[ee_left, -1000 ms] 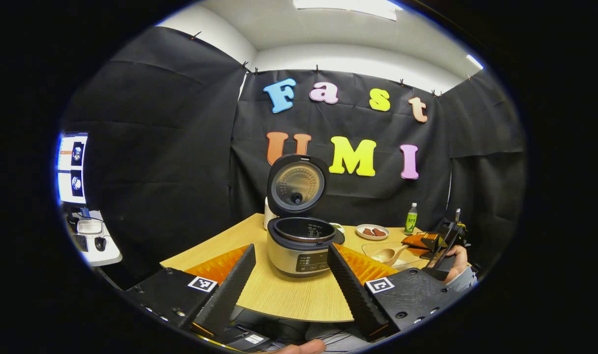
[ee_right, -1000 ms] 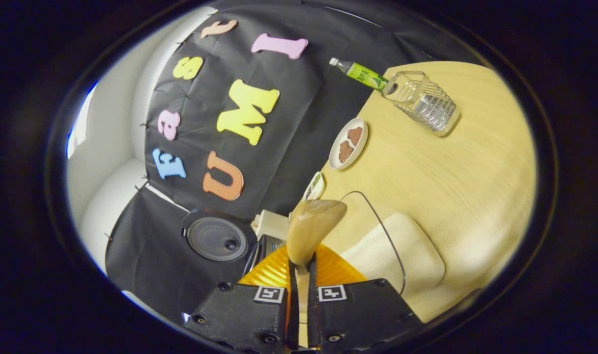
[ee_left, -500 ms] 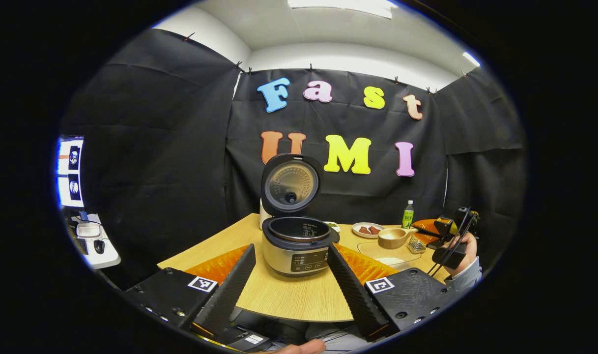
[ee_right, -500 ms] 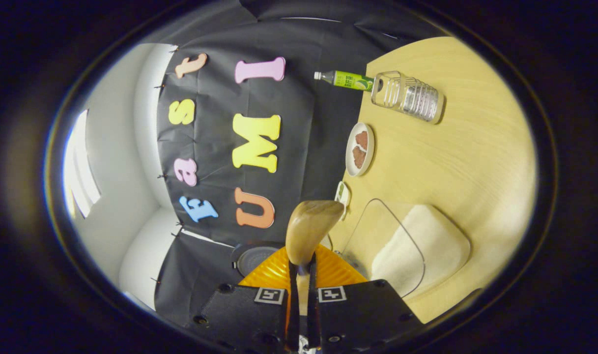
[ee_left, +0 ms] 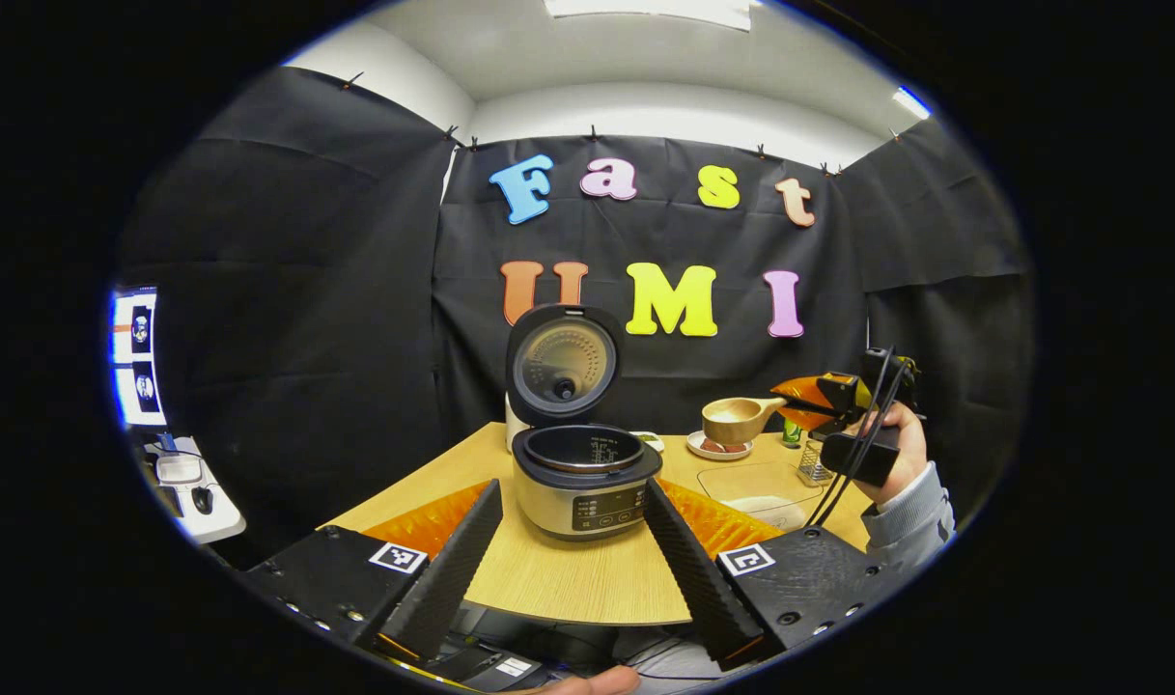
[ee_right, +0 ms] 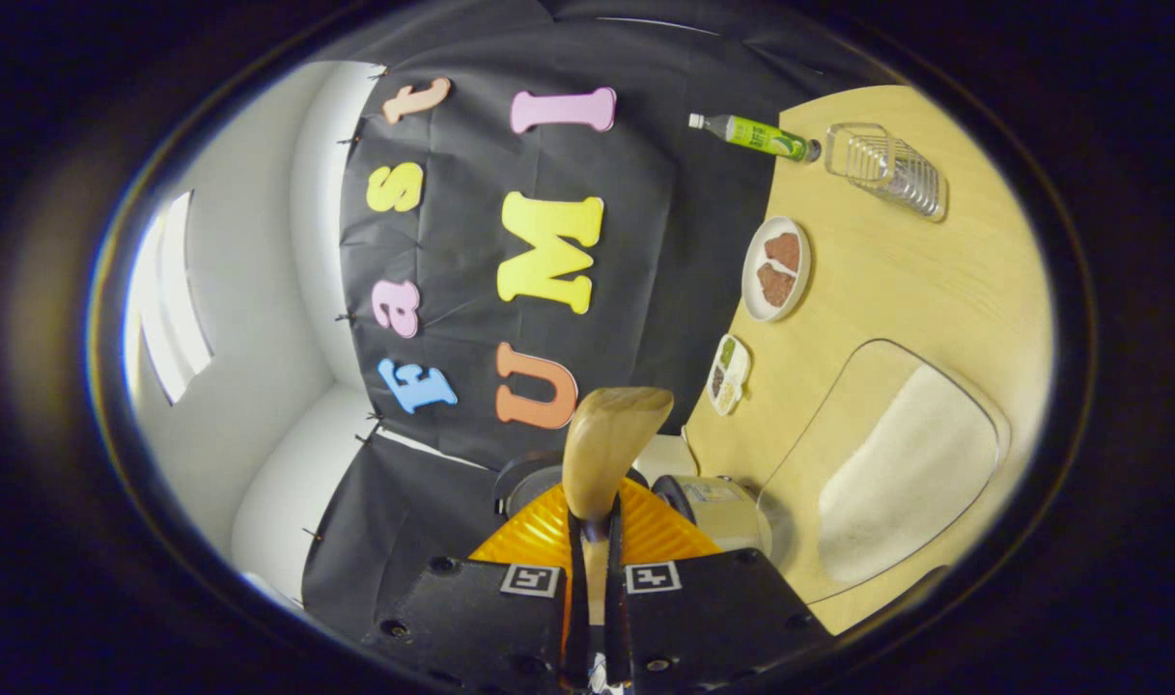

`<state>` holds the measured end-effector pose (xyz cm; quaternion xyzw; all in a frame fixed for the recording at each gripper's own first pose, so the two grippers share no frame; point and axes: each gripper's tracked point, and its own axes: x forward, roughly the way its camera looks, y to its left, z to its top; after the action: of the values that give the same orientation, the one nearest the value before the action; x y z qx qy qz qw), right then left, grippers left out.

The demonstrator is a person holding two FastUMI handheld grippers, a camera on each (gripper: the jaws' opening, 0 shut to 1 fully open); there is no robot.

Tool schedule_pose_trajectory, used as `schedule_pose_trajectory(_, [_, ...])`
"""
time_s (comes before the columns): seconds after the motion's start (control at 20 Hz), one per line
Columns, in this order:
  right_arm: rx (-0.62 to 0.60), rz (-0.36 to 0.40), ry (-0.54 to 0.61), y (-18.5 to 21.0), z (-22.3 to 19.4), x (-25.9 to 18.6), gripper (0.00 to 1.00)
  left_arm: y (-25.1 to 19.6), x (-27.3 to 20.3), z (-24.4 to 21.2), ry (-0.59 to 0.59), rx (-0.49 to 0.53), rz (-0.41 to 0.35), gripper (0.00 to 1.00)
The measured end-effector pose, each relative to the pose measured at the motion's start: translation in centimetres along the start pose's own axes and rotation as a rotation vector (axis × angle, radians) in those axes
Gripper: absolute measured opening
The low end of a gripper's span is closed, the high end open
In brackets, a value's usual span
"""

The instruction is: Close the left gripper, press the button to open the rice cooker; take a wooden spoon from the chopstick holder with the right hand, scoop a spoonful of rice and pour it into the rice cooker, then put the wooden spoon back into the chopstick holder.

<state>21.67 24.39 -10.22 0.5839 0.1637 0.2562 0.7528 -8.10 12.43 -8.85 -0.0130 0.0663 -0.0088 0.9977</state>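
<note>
Sideways, right gripper (ee_right: 594, 541) lifts wooden spoon (ee_right: 608, 444), jaws clamped.

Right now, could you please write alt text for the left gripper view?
A silver rice cooker stands open on the light wooden table, framed by the open left claw. At right, the right claw holds a wooden spoon level above the table.

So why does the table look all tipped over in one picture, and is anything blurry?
In the right gripper view the camera is rolled sideways, so the table stands on edge; the wooden spoon up close looks soft. In the left gripper view the fisheye bends the wall, but the rice cooker is sharp.
</note>
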Motion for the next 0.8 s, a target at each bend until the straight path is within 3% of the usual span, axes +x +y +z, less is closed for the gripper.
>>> schedule_pose_trajectory(0.3, [-0.164, -0.036, 0.044, 3.1, -4.3, 5.6, 0.11, 2.4, -0.3, -0.4, 0.002, -0.017, 0.038, 0.95])
schedule_pose_trajectory(0.8, [-0.535, -0.128, -0.007, 7.3, -5.7, 12.3, 0.11, 3.5, -1.4, -0.2, -0.014, 0.007, 0.047, 0.94])
